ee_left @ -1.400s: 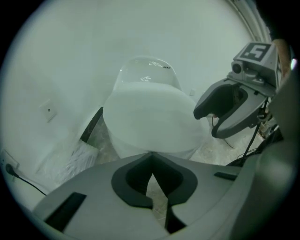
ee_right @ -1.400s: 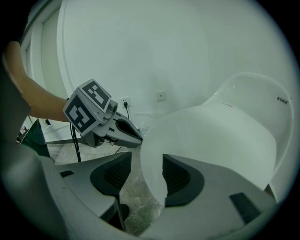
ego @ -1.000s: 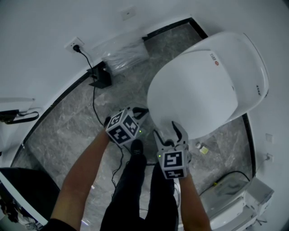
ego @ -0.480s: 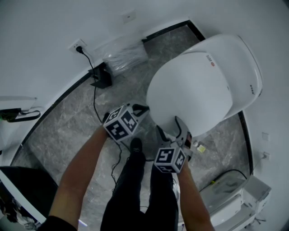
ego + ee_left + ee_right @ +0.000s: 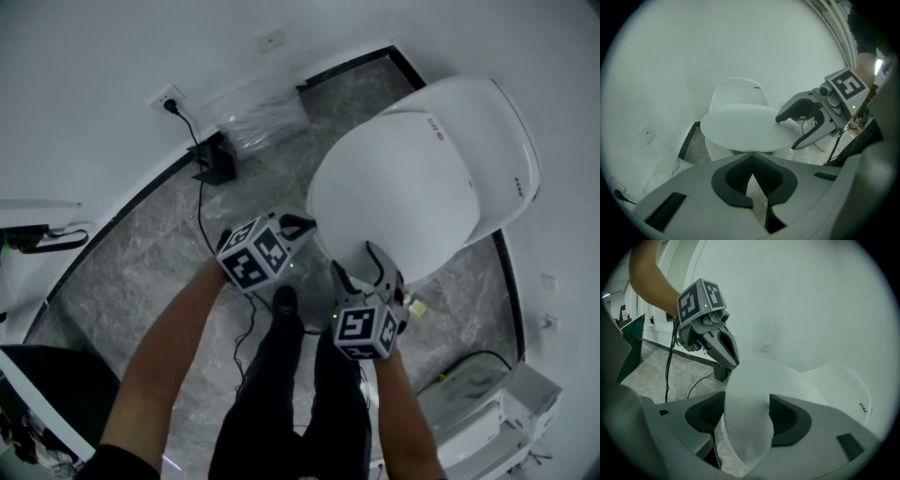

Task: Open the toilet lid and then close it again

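The white toilet lid [image 5: 403, 178] lies nearly flat over the bowl, its front edge lifted a little. My right gripper [image 5: 356, 261] has that front edge between its jaws. In the right gripper view the lid [image 5: 750, 399] fills the gap and touches both pads; these jaws have just been closing on it. From the left gripper view, the right gripper [image 5: 787, 133] has one finger on top of the lid [image 5: 740, 126] and one under its rim. My left gripper [image 5: 302, 225] is shut on nothing, tips beside the lid's front left edge.
A wall socket [image 5: 169, 98] feeds a cable down to a black box [image 5: 211, 159] on the grey marble floor. A clear plastic bag [image 5: 262, 117] lies by the wall. The person's legs and a shoe [image 5: 284, 305] stand below the grippers. White equipment [image 5: 487, 422] sits at lower right.
Both grippers have risen a little at the lid's front edge. The right gripper has rolled, its marker cube turning to a new face. The left gripper stays shut.
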### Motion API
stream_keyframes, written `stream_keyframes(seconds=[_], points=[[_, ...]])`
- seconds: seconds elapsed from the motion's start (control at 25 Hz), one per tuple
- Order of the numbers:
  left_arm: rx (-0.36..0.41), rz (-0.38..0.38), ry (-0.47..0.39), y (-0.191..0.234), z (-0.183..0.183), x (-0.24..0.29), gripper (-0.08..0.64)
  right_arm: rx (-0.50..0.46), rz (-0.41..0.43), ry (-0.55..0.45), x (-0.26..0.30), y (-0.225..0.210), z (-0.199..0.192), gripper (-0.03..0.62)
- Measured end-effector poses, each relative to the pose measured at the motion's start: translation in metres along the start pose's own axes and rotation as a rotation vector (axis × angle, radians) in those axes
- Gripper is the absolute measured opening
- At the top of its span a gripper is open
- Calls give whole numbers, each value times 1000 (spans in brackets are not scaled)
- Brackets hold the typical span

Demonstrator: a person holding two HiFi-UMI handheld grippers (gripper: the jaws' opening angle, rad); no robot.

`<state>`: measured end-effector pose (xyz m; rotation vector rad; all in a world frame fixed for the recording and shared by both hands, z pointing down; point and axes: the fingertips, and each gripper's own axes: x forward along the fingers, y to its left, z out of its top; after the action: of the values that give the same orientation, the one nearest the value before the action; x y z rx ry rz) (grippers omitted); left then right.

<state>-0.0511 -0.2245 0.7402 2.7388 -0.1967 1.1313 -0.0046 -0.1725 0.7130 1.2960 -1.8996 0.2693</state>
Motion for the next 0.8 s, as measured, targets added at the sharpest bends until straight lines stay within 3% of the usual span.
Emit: stream_keyframes(seconds=[0.28,0.48,0.8], points=[[-14,17,6,3,-3,5,8,31,22,-15,-9,-5,4,303],[-15,6,-74,-1,26,-1,6,76,36,-23,-19,-9,8,295],[-18,14,-127,1,71,-18,6,161,23,-64,-47,-35,36,265]])
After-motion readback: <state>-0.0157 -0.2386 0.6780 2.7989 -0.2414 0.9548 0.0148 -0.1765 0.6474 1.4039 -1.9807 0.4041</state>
